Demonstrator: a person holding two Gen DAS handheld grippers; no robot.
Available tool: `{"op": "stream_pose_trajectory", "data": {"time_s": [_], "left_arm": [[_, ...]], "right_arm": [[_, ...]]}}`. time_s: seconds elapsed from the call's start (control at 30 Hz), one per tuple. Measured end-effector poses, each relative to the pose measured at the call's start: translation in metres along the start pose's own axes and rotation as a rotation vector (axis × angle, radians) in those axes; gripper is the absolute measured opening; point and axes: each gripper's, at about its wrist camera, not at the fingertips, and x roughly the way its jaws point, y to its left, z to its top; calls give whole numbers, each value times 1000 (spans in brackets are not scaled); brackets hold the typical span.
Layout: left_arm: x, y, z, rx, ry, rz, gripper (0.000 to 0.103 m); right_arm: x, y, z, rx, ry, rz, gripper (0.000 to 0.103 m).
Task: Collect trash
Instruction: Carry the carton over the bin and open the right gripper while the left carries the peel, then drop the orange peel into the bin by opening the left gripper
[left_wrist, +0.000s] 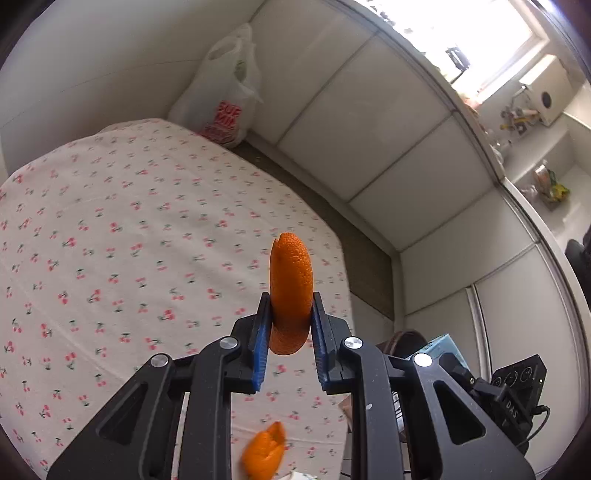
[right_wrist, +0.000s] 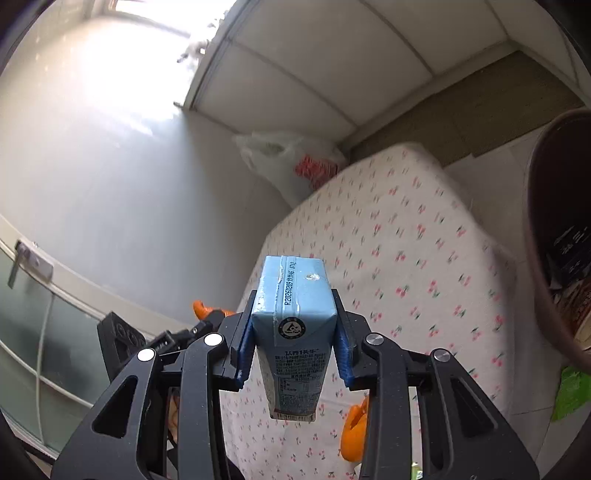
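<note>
In the left wrist view, the left gripper (left_wrist: 290, 314) is angled downward above a cherry-print tablecloth (left_wrist: 129, 240). A curved piece of orange peel (left_wrist: 290, 291) is pinched upright between its blue pads. A second peel (left_wrist: 264, 456) is seen blurred on the cloth below.

In the right wrist view, the right gripper (right_wrist: 294, 325) is tilted down over the same cloth, and a light blue milk carton (right_wrist: 295, 325) is clamped between its jaws, printed top facing the camera. A brown bin (right_wrist: 554, 240) is seen at the right edge.

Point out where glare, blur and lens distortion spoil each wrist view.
Left wrist view: the window is blown out, wall panels bow, the loose orange peel is smeared. Right wrist view: glare washes the upper-left wall, the brown bin and tablecloth look soft; the blue carton stays sharp.
</note>
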Motion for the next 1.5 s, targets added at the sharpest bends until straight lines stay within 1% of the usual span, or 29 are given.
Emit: {"op": "stream_pose_trajectory", "data": {"time_s": [0.17,0.3,0.33,0.4,0.47,0.57,0.6,0.67,0.77,0.97,1.07,1.23,1.27,1.3,1.4,1.5], "left_arm": [[12,-42,0,60,10,-56,21],[30,-79,-6,97,37,-109,21],[34,-86,-8,103,44,-120,21],[43,-103,-13,120,61,-143,21],[55,-122,-18,139,83,-172,21],[73,-151,-33,170,122,-212,21],[78,-158,-38,177,133,-219,21],[92,-173,-50,202,164,-237,21],[111,-194,-68,234,201,-247,21],[155,-221,-97,275,292,-234,21],[178,-231,-109,286,328,-217,21],[203,-245,-125,313,381,-203,21],[205,-246,-127,317,387,-197,22],[208,-246,-129,322,394,-189,22],[213,-243,-132,323,402,-169,25],[210,-241,-131,325,386,-155,29]], "right_arm": [[-46,-24,24,56,-124,-1,34],[-81,-41,38,65,-230,-69,34],[-93,-46,42,61,-266,-101,34],[-109,-51,46,46,-310,-158,34],[-125,-57,50,18,-365,-262,34],[-139,-70,56,13,-411,-361,34],[-140,-73,56,13,-419,-382,34],[-148,-82,59,11,-441,-461,34],[-154,-93,63,-6,-464,-611,34],[-158,-114,69,-28,-453,-827,34],[-158,-122,70,-50,-440,-911,34],[-158,-127,72,-54,-423,-1030,35],[-158,-127,70,-50,-425,-1046,41],[-159,-129,70,-44,-429,-1060,55],[-161,-126,68,-44,-442,-1101,69],[-159,-125,66,-53,-428,-1129,77]]}}
